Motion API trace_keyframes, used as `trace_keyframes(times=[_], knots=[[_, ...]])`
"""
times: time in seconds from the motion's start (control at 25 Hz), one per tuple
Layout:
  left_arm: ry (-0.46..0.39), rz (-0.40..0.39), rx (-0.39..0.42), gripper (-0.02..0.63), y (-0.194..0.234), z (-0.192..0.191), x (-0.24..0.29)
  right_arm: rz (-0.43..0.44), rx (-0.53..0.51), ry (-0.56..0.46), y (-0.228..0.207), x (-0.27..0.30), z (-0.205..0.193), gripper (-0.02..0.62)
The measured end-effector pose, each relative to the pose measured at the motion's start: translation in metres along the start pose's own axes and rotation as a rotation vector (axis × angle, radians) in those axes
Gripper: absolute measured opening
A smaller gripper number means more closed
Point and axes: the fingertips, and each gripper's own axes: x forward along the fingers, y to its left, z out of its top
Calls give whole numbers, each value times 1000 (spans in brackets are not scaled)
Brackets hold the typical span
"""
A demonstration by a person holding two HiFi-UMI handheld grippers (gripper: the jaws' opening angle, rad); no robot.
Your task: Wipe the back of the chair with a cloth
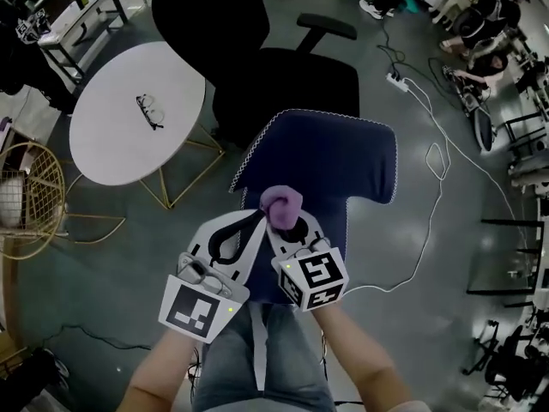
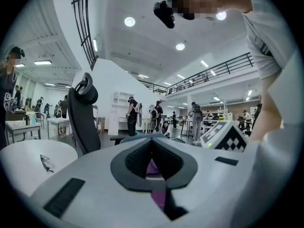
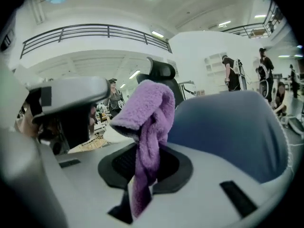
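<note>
right hand-held gripper (image 3: 145, 172): clamped on the cloth (image 3: 148, 120); purple wad bunched above the jaws, tail hanging down the slot.
left hand-held gripper (image 2: 152, 148): jaws closed at the tips, sliver of purple cloth in the gap; in head view its tips touch the wad's left edge.
cloth position: over the near edge of the blue chair back (image 1: 343, 157), at both gripper tips.
beyond: black chair (image 1: 287, 80), just behind the blue one.
far left: round white bench (image 1: 111, 136), glasses (image 1: 149, 111) on it.
</note>
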Motion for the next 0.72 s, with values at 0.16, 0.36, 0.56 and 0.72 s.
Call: trace_keyframes(times=[0.16, 0.36, 0.56, 0.72], knots=[[-27, -9, 0, 12, -14, 35, -3, 4, 12, -56, 9, -31, 44, 67], [-53, -26, 15, 12, -26, 74, -4, 3, 26, -111, 14, -66, 86, 67], [-79, -46, 32, 12, -35, 103, -5, 6, 8, -168, 22, -95, 122, 67], [-90, -68, 35, 12, -47, 116, -11, 11, -11, -208, 34, -118, 139, 67]])
